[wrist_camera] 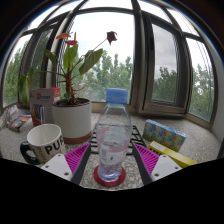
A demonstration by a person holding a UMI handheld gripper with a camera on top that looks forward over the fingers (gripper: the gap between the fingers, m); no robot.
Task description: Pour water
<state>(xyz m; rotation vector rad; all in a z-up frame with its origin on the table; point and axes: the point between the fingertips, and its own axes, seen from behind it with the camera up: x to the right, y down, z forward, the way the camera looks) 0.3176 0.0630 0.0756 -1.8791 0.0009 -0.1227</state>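
A clear plastic water bottle (112, 140) with a light blue cap stands upright on a red coaster (110, 180) on the speckled counter. It sits between my gripper's (112, 166) two fingers, whose magenta pads (78, 158) flank it with a small gap at each side. My gripper is open. A white mug (42, 146) with black lettering stands to the left of the bottle, handle turned left.
A white pot (72, 118) with a tall flowering plant stands behind the mug, next to a pinkish box (43, 100). A blue-green packet (163, 133) and a yellow item (172, 154) lie to the right. Bay windows close off the back.
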